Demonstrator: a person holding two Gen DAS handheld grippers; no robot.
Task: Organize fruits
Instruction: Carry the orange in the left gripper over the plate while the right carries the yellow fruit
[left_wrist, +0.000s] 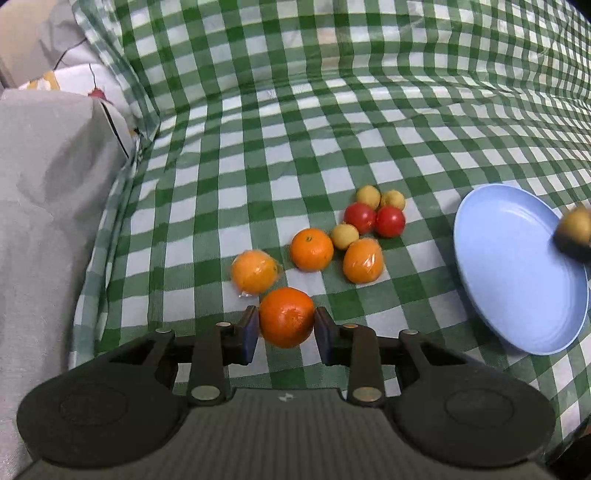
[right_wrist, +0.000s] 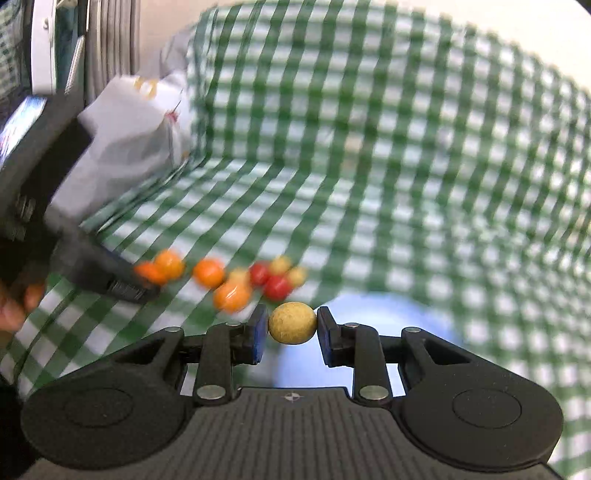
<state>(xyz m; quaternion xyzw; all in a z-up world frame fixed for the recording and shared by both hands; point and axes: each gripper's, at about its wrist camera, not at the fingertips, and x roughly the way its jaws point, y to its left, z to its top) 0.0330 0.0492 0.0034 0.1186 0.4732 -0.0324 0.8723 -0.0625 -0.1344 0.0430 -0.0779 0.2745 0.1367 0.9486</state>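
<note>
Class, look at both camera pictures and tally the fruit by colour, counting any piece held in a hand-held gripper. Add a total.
Orange: 4, three on the cloth and one in the left hand-held gripper
Red: 2
Yellow-tan: 4, three on the cloth and one in the right hand-held gripper
Total: 10

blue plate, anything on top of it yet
The blue plate looks bare; a yellowish fruit in the right hand-held gripper covers its right rim.
</note>
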